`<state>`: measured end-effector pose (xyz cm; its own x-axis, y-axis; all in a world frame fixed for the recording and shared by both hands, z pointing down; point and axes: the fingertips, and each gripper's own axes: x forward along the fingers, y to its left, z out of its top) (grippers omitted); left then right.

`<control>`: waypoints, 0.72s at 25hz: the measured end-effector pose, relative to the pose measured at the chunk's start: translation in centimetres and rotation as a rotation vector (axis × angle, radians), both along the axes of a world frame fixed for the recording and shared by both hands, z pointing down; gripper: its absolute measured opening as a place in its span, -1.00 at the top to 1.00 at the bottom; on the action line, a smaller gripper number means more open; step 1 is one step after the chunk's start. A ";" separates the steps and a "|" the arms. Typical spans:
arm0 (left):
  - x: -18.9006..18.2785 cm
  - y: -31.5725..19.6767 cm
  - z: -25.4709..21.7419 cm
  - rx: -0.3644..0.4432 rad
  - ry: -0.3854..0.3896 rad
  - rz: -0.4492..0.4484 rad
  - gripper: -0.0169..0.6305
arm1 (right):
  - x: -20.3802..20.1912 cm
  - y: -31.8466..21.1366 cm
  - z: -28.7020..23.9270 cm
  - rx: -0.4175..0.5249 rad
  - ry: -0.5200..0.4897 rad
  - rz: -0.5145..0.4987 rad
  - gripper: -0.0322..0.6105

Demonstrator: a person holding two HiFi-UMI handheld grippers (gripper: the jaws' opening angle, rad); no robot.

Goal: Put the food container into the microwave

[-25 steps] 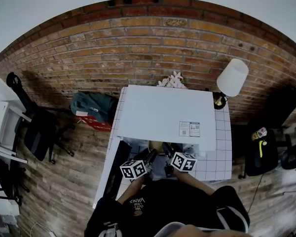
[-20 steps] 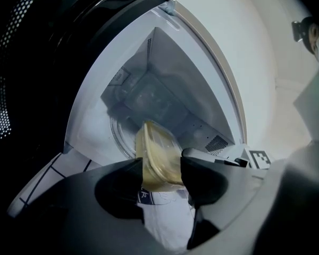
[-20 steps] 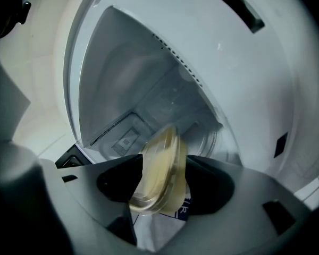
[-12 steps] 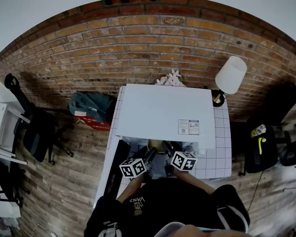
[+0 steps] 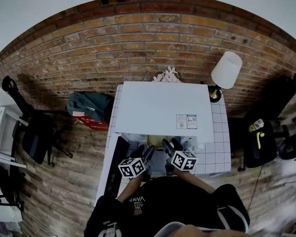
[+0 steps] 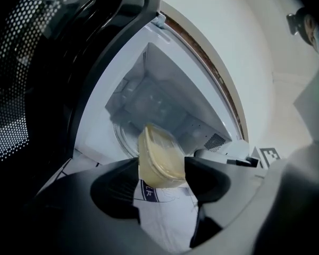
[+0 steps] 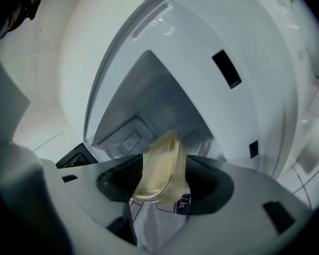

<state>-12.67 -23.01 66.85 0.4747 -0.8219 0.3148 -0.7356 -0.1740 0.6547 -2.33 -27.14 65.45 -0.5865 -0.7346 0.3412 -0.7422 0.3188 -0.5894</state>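
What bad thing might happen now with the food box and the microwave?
1. The food container looks to be only at the mouth of the microwave, and the left gripper's jaws have just been opening around it. Left unsupported there, it might tip out; I can't tell whether the right gripper grips it.
2. The open door stands close on the left, so pulling the left gripper back could bump it.

1. My food container (image 6: pixel 159 161): clear and shallow with a raised rim, filled with something pale yellow. It sits right at the mouth of the cavity.
2. My microwave (image 5: pixel 163 107): white, its dark door (image 5: pixel 116 164) swung wide open to the left.
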 end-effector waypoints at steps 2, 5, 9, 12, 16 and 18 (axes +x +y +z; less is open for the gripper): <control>0.0 0.4 0.0 0.005 -0.024 0.009 0.14 | 0.2 0.5 -0.1 -0.002 0.006 0.006 0.19; 0.1 0.9 0.0 0.009 -0.039 0.020 0.14 | 0.5 1.3 0.0 -0.004 0.032 0.011 0.19; 0.3 1.6 -0.1 0.011 -0.047 0.040 0.14 | 0.9 2.3 0.0 -0.004 0.056 0.014 0.20; 0.4 2.1 -0.1 0.012 -0.055 0.051 0.14 | 1.2 3.0 0.0 -0.003 0.072 0.016 0.27; 0.8 2.8 0.3 -0.001 -0.054 0.074 0.16 | 1.4 4.1 0.3 -0.010 0.094 0.018 0.40; 1.0 3.2 0.4 -0.002 -0.058 0.081 0.23 | 1.4 4.6 0.4 -0.014 0.104 0.018 0.46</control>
